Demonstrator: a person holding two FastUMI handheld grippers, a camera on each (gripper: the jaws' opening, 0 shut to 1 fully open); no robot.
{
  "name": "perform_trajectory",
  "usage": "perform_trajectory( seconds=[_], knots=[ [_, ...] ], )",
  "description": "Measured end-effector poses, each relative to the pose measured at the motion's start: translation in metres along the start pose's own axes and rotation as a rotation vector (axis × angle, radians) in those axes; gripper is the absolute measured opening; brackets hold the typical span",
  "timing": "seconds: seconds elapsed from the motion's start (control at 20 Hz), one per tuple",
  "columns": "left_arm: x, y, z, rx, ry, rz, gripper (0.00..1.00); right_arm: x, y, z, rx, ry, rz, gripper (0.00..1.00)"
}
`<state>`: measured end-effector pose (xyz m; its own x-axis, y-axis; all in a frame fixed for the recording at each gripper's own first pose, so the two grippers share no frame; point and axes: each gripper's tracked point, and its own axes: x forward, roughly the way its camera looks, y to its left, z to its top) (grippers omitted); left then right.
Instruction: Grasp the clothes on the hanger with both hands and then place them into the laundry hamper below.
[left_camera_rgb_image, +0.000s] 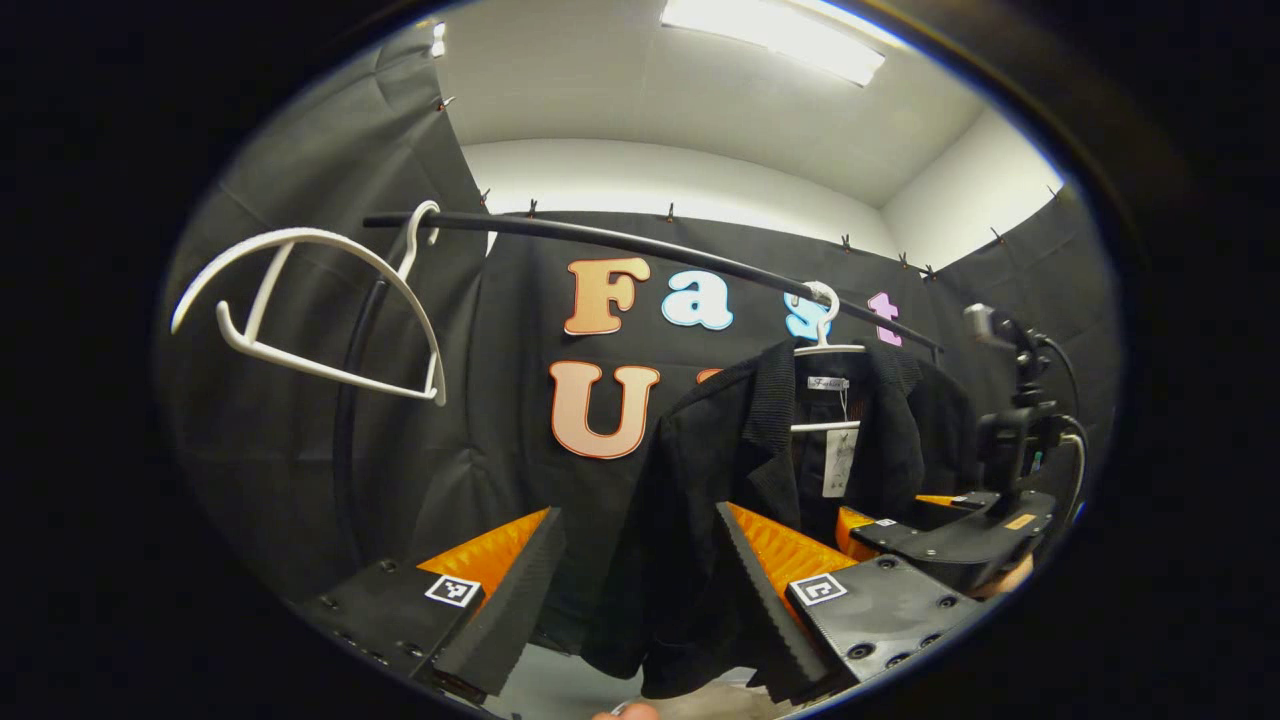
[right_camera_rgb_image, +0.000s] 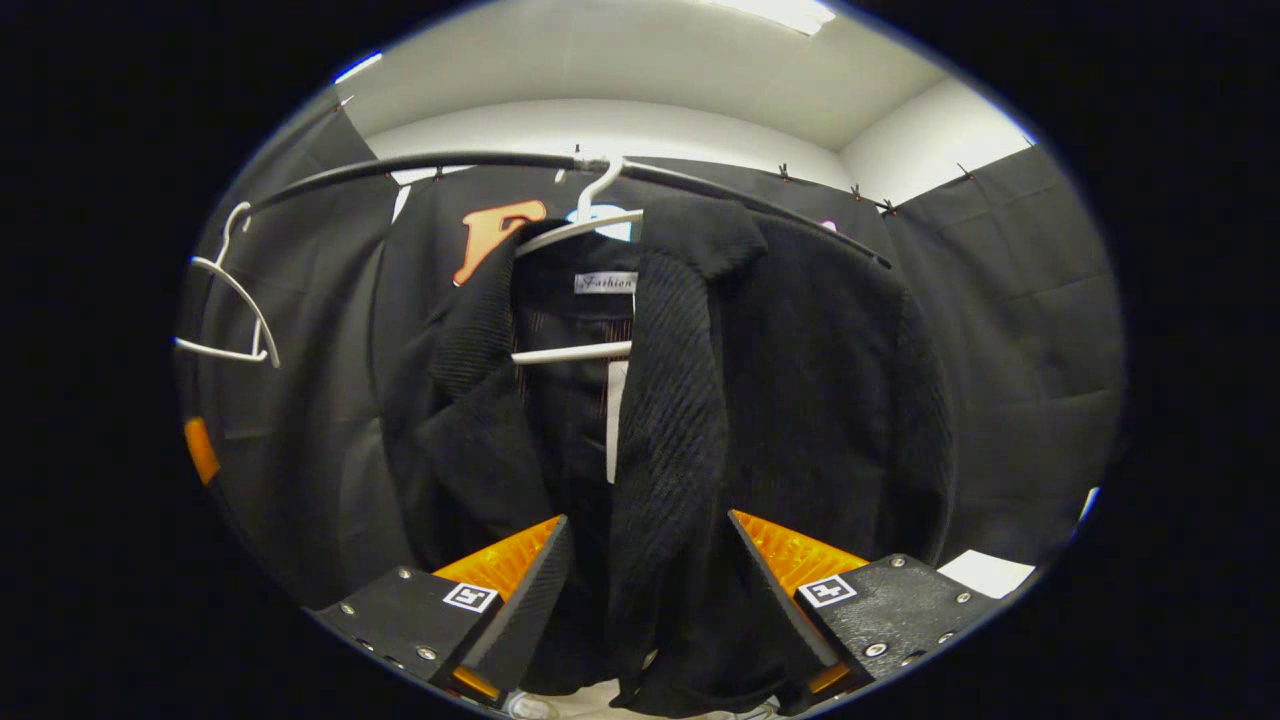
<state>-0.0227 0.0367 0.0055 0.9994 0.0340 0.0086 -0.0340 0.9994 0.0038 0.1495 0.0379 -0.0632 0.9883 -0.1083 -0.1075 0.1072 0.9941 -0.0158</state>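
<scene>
A black knit jacket (left_camera_rgb_image: 720, 470) hangs on a white hanger (left_camera_rgb_image: 825, 345) from a black rail (left_camera_rgb_image: 640, 245). In the left gripper view my left gripper (left_camera_rgb_image: 640, 590) stands open, its orange-and-black fingers on either side of the jacket's left sleeve without pressing it. The right gripper (left_camera_rgb_image: 950, 535) shows beyond the jacket at the right of that view. In the right gripper view the same jacket (right_camera_rgb_image: 790, 390) hangs close, on its hanger (right_camera_rgb_image: 580, 225). My right gripper (right_camera_rgb_image: 645, 590) is open around the ribbed front edge of the jacket.
An empty white hanger (left_camera_rgb_image: 310, 300) hangs at the left end of the rail, also seen as the empty hanger (right_camera_rgb_image: 235, 310) in the right gripper view. Black cloth walls close in the booth. A pale floor patch (right_camera_rgb_image: 985, 572) shows at lower right.
</scene>
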Motion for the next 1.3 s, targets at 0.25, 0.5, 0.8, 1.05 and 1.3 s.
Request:
perform_trajectory(
  seconds=[0.25,0.5,0.8,1.05,1.3],
  knots=[
    [0.004,0.004,-0.001,-0.006,-0.002,-0.009,0.96,0.016,-0.041,-0.011,-0.073,0.013,-0.136,0.99],
    [0.015,-0.003,-0.012,-0.019,0.015,-0.05,0.96,0.02,-0.075,-0.017,-0.117,0.036,-0.176,0.63],
    [0.042,-0.067,-0.037,-0.101,0.064,-0.21,0.97,-0.021,-0.101,-0.006,-0.058,0.022,-0.156,0.2],
    [0.088,-0.137,-0.066,-0.113,0.097,-0.274,0.96,-0.057,-0.104,0.02,-0.073,-0.022,-0.092,0.09],
    [0.136,-0.174,-0.094,-0.056,0.091,-0.215,1.0,-0.069,-0.101,0.033,-0.08,-0.04,-0.033,0.08]
  ],
)
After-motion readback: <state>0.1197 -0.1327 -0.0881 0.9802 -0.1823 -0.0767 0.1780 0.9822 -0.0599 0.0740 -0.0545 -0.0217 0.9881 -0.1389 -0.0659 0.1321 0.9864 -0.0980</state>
